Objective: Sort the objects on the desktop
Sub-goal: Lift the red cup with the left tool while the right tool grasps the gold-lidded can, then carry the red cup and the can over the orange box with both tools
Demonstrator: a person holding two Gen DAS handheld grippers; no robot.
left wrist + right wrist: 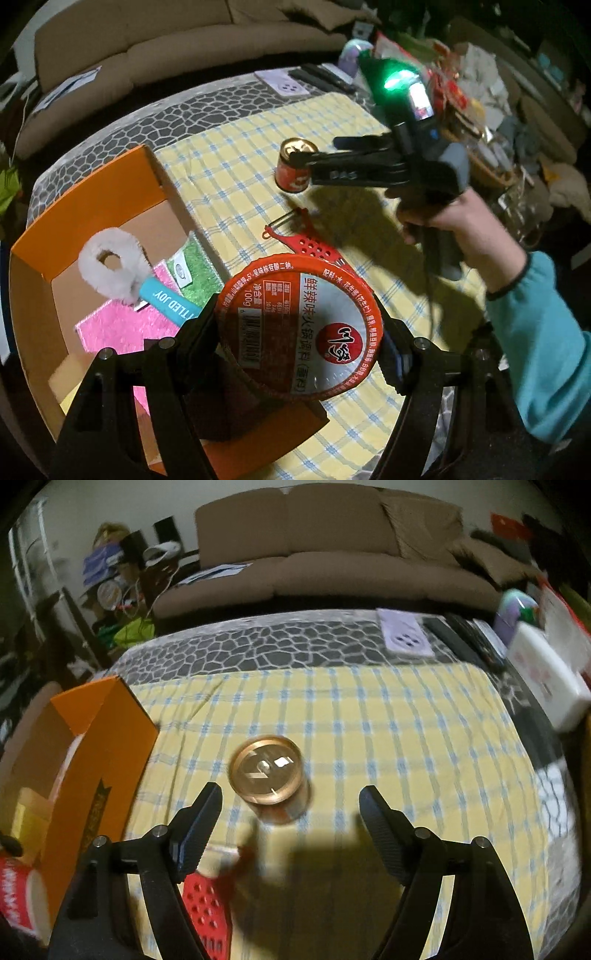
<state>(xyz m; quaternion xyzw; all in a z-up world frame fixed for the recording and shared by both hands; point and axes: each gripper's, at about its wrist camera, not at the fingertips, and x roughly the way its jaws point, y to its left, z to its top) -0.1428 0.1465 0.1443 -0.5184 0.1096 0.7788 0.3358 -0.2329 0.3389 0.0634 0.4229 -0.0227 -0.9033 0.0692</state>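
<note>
While the checked yellow cloth [369,738] covers most of the table, the orange cardboard box [88,206] sits at its nine o'clock edge, open-topped, apparently to collect sorted items: a fluffy white ring [110,266], a pink pad [114,325] and a green pad [192,269] already lie inside. The left gripper [295,325] is clamped on a round red sauce tub [295,325], its printed foil lid tilted toward the camera, held above the box's near corner, probably bound for the box. The right gripper [290,812], held in a person's hand [461,225], has its jaws spread apart with nothing between them, the tips at either side of a small gold-lidded can [269,775] standing upright mid-cloth, likely the next pick. A red perforated peeler [314,247] lies flat at six o'clock of the can, untouched.
</note>
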